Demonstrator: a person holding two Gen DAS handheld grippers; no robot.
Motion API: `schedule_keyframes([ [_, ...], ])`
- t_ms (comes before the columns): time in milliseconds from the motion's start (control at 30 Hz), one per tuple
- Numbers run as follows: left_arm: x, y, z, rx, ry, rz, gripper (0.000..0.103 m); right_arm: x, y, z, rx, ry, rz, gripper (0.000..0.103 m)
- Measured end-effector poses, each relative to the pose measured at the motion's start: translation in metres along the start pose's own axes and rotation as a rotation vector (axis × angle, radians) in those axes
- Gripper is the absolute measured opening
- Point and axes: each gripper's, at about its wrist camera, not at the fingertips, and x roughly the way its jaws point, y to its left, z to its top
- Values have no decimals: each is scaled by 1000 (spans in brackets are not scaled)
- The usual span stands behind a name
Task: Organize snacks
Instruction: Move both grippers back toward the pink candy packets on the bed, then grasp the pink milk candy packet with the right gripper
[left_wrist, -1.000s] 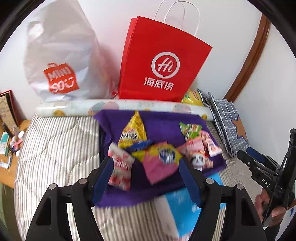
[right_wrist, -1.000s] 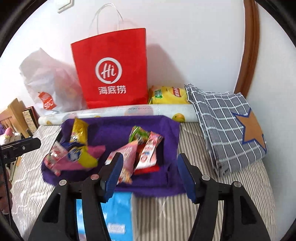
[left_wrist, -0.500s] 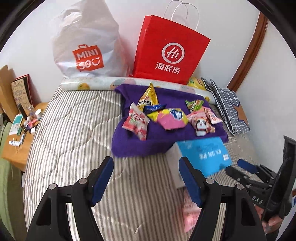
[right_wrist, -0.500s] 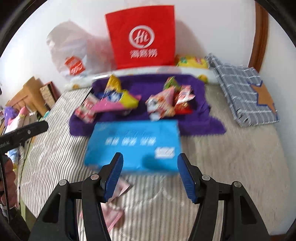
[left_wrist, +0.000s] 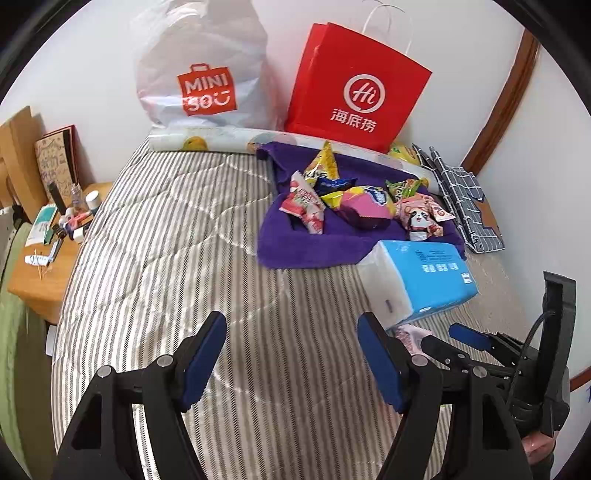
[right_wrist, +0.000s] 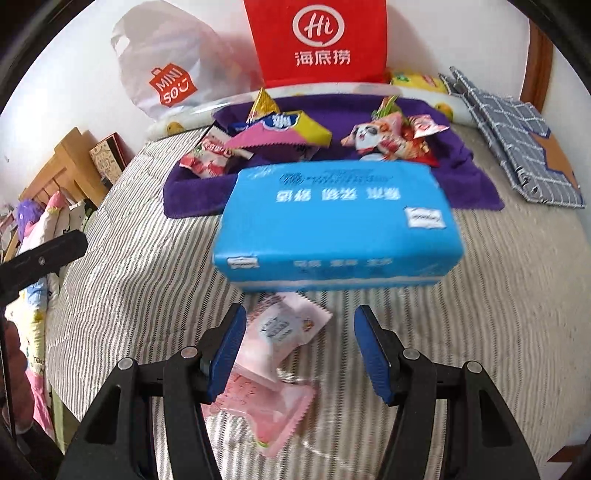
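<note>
Over the striped bedcover, the left gripper is held low, jaws spread wide, nothing between them but bare quilt. To its right the right gripper is angled down, fingers likewise parted and gripping nothing; two pink snack packets are framed below it, one lying partly over the other and running under the left finger. Just beyond them one blue tissue pack is seen lying flat, its far edge against the purple cloth. On that cloth a heap of snack packets is piled; roughly eight can be counted, though overlaps make the number uncertain. Against the wall two bags are propped: one red paper bag and one white plastic bag. One checked fabric bag is laid at the right.
</note>
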Motion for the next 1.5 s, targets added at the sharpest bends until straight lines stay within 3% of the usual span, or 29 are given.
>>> schedule_keyframes([
  [400,7,25,-10,-35,26,1,72,29,10,-6,64,58,-7,61],
  [633,9,26,-16,-44,34,-5,72,33,25,-9,-26,45,-98,60],
  [733,7,23,-18,-36,32,-3,72,31,30,-12,-67,37,-101,49],
  [767,5,22,-18,-34,30,-1,72,30,29,-12,-71,37,-97,40],
  [867,3,18,-20,-30,28,-2,72,23,23,-10,-52,37,-57,34],
  [1167,10,-9,-29,0,56,-14,72,-23,8,-15,-26,-50,27,33],
  [1333,21,-35,-41,31,98,-49,72,-46,-13,-23,-18,-113,5,33],
  [1500,36,-57,-57,49,145,-75,72,-46,-48,-37,6,-140,-84,33],
])
